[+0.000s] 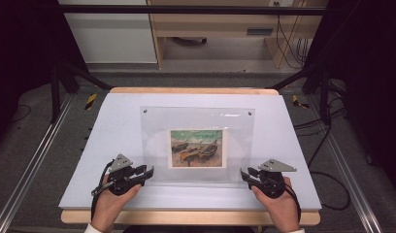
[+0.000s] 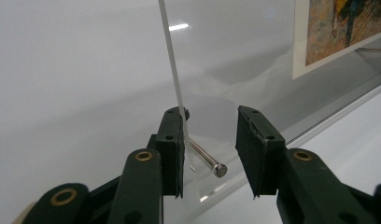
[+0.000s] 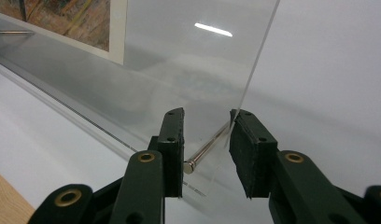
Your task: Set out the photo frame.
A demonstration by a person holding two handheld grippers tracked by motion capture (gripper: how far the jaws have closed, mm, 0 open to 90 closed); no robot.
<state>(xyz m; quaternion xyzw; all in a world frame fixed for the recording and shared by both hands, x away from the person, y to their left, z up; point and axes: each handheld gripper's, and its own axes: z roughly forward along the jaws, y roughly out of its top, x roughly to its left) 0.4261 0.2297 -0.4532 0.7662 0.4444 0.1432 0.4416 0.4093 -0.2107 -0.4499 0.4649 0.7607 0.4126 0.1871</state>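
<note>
Wide bare worktop lies open to either side of the clear frame, and a narrow strip runs along its near edge. At both near corners a metal pin sticks out between the jaws, blocking them.

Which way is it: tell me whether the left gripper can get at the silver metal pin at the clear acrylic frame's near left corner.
Probably yes: the left gripper stands open with the silver metal pin already between its jaws, nothing blocking it at the clear acrylic frame.
</note>
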